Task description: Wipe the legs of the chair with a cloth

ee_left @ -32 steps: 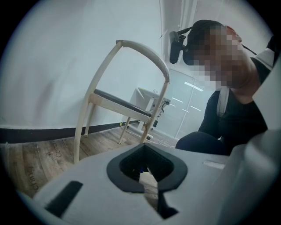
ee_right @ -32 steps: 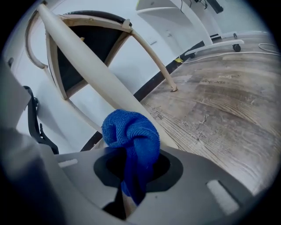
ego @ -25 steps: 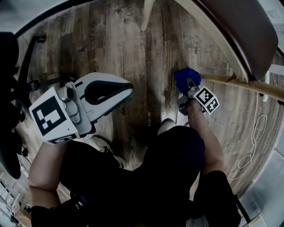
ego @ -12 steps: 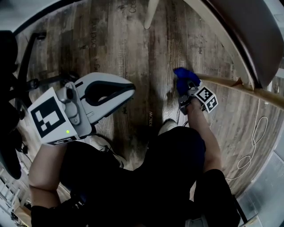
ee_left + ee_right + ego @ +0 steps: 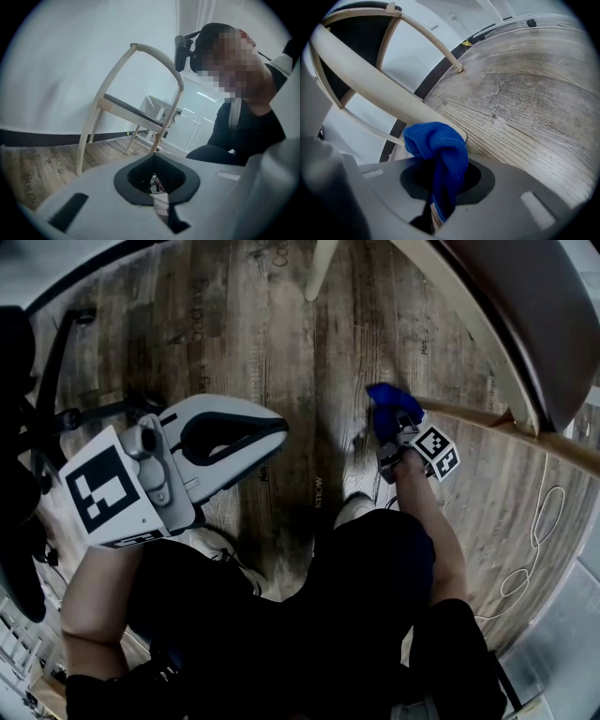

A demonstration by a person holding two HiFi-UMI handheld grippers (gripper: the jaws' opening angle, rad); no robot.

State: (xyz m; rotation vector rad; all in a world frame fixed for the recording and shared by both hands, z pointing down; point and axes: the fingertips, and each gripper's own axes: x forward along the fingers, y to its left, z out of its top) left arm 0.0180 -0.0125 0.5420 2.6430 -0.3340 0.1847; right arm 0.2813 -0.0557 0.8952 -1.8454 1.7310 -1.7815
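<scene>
Right tool (image 5: pixel 397 427) pinching blue cloth (image 5: pixel 386 407) against chair leg (image 5: pixel 478 416).
Cloth touches the leg's low end, right side; left tool (image 5: pixel 274 432) pressed together, empty, well apart at left.

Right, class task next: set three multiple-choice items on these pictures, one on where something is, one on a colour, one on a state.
1. Where is the blue cloth? A on the floor; B in the right gripper, at a chair leg; C on the seat.
2. The chair legs are: A black; B cream; C red.
3. The left gripper is: A shut, empty; B holding the cloth; C wide open.
Answers: B, the cloth hangs from the shut jaws by the leg; B, the leg shows cream; A, its jaws meet on nothing.
</scene>
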